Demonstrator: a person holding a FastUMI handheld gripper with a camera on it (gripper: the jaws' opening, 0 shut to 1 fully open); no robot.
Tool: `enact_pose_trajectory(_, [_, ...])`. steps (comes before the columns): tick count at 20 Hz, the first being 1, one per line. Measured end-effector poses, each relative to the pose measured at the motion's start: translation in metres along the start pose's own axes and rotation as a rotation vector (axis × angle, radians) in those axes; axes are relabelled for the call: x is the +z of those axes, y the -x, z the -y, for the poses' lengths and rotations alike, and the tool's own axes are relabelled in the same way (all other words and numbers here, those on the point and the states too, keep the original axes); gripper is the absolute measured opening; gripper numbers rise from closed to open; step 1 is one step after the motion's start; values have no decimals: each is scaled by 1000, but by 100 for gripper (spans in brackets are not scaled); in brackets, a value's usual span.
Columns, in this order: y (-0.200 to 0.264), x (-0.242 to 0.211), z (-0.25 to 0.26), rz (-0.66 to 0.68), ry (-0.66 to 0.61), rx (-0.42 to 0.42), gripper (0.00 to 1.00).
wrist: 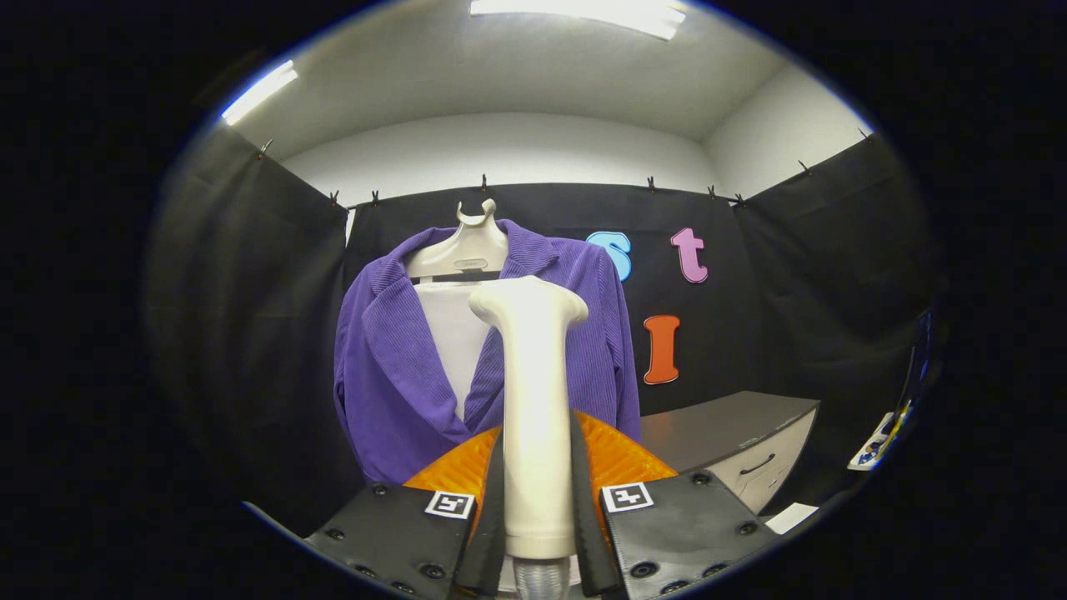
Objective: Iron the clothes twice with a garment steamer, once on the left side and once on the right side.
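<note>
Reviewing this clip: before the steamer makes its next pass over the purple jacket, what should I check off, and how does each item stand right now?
1. Grip: gripper jaws closed on the steamer handle, one on each side: ok.
2. Steamer upright, head pointing at the purple jacket: ok.
3. Jacket hung on its hanger, front open and facing the steamer: ok.
4. Head touching the fabric: cannot tell.
5. Steam coming out: cannot tell.
6. Cabinet stands off to the side of the jacket: ok.
</note>
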State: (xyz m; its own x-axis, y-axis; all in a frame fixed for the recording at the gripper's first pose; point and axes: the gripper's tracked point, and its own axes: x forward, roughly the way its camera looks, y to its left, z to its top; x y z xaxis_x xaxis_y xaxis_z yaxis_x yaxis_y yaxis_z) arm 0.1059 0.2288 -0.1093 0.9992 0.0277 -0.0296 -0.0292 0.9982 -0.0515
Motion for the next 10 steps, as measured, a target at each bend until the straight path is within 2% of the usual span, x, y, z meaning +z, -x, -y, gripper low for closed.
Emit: enact_pose_trajectory(10, [-34, -18, -9, -17, 37, -34, 42])
